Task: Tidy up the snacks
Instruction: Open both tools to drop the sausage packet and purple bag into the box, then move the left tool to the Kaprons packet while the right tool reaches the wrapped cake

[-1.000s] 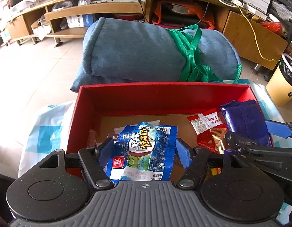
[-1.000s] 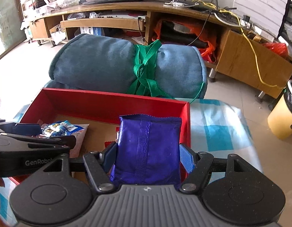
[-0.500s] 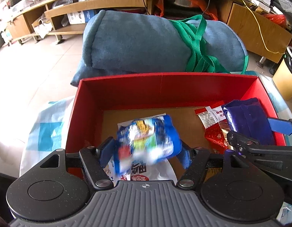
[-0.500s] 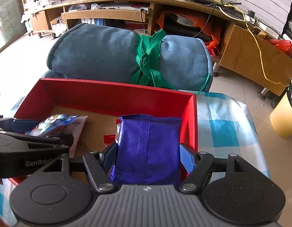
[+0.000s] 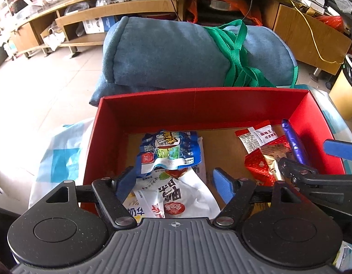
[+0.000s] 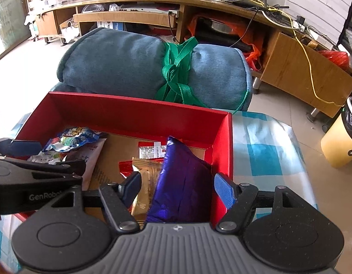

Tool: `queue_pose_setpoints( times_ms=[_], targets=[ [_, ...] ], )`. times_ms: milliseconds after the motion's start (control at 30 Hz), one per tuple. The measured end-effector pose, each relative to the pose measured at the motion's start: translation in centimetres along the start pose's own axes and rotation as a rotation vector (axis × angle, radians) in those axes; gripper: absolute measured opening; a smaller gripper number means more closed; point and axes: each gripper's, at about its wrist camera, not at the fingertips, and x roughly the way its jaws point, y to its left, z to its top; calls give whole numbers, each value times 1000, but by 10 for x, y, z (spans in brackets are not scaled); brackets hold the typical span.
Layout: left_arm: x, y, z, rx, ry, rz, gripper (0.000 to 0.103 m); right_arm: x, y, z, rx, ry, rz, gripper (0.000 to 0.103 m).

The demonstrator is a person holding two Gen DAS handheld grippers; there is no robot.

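Rolled blue cushion [image 5: 189, 54], tied with a green strap [image 5: 238, 54], is seen hard against the far wall of the red box [image 5: 198, 105]; the checked tablecloth [image 6: 265, 141] is exposed to the right of the box. Box floor is bare cardboard in the centre strip and along the far wall; both ends are occupied. Left end: blue snack packet [image 5: 169, 151] lies crumpled on top of a white packet [image 5: 176, 196], both close to the left wall. Right end: red sachet [image 5: 258, 137] and gold wrapper [image 6: 145, 171] are overlapped by the purple packet [image 6: 182, 182], which leans tilted against the right wall. Left gripper [image 5: 173, 180] is spread apart, nothing held, blue pads either side of the white packet. Right gripper [image 6: 178, 187] is likewise parted; the purple packet sits between the pads, unclamped, gaps visible on both sides.
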Motion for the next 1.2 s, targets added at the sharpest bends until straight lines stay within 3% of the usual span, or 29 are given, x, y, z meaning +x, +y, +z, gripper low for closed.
queue_pose_setpoints(
  times_ms=[333,1200],
  targets=[
    [-16,3,-8,23,-32,0,83,-16,2,-7,-4,-14,-4,67],
    [-64,-19,-44,98,-71,-120,85,-80,-30,-55,62,-40,-84,71]
  ],
)
